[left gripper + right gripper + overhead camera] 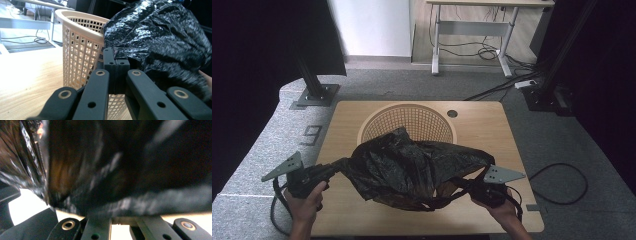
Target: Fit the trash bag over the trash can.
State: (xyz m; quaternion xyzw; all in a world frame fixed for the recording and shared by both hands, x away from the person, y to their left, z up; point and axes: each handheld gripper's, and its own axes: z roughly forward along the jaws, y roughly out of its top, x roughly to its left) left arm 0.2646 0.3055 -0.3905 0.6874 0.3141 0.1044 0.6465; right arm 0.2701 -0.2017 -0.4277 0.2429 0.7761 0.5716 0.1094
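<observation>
**Supervisor:** Report the state of your two tools.

**Technician:** Your left gripper point(333, 169), at the lower left of the high view, has its jaws pressed together on one edge of the black plastic bag point(412, 167). The left gripper view confirms it: the two jaw tips meet at mid-frame with a pinch of film between them. Your right gripper point(466, 184), at the lower right of the high view, is clamped on the opposite edge of the bag. In the right gripper view the film point(120, 170) lies blurred across most of the frame, directly above the jaws.

**Supervisor:** Where is the bag?

**Technician:** In the high view it is stretched between your two grippers across the centre of the wooden table point(492, 135). Its upper edge overlaps the near rim of the beige mesh basket point(412, 120), which stands upright at the upper middle of the table. In the left gripper view the bag point(160, 35) occupies the upper right, draped against the basket rim point(80, 20); the basket wall stands just behind the jaw tips.
</observation>
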